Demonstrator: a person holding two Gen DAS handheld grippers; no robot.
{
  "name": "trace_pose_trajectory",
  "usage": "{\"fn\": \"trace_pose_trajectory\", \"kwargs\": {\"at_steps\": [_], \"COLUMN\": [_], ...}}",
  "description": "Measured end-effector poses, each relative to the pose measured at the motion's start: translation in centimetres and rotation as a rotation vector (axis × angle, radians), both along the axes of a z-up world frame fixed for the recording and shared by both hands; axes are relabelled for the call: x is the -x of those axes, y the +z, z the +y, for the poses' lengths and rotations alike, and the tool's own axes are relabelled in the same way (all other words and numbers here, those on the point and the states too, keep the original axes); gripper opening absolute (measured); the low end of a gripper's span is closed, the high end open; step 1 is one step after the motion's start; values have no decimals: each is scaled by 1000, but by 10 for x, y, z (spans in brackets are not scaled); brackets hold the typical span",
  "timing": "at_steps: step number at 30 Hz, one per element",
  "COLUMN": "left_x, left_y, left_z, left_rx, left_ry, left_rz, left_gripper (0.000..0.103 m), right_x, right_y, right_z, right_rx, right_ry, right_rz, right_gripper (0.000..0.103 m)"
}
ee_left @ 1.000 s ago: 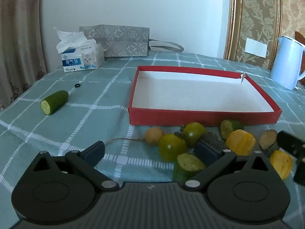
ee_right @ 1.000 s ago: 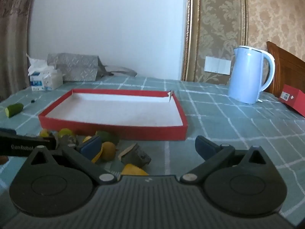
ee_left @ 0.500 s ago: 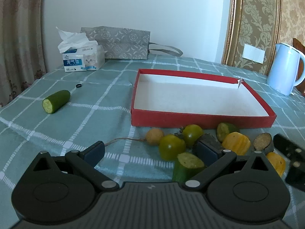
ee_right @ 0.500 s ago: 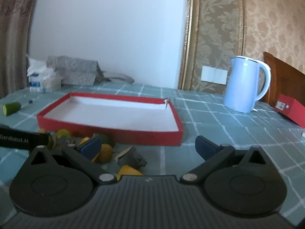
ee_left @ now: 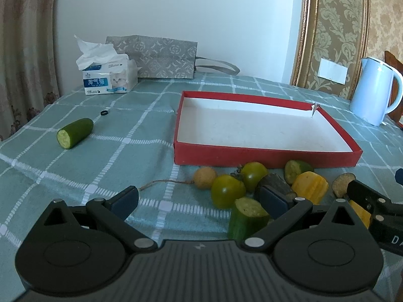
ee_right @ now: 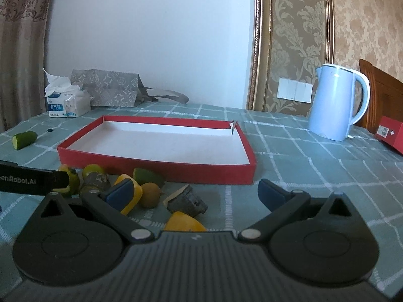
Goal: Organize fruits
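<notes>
A red box with a white floor lies open on the green checked cloth; the right wrist view shows the red box as well. Along its near side lies a cluster: two green tomatoes, a tan round fruit, a cucumber stub, yellow pieces and an eggplant slice. My left gripper is open, its right finger beside the stub. My right gripper is open over a yellow piece and a dark wedge.
A half cucumber and a small black ring lie apart at the left. A tissue box and grey bag stand at the back. A pale blue kettle and a small red carton sit at the right.
Both views have shifted only slightly. Both grippers stay open and no fruit has moved.
</notes>
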State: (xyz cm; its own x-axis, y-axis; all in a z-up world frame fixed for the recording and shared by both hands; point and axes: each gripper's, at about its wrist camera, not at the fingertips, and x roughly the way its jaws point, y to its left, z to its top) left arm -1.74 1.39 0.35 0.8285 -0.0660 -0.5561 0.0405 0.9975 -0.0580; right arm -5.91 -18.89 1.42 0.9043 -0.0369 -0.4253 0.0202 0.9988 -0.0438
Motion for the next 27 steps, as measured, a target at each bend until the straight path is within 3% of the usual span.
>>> {"fn": "trace_pose_trajectory", "kwargs": {"at_steps": [27], "left_x": [0], "left_y": [-2], "left_z": [-8], "left_rx": [-26], "left_ry": [-25], "left_rz": [-6], "left_gripper": [103], "right_x": [-9], "right_y": [-7], "right_z": [-10], "right_rx": [-47], "right_ry": [-28], "right_rz": [36], "right_gripper": [103]}}
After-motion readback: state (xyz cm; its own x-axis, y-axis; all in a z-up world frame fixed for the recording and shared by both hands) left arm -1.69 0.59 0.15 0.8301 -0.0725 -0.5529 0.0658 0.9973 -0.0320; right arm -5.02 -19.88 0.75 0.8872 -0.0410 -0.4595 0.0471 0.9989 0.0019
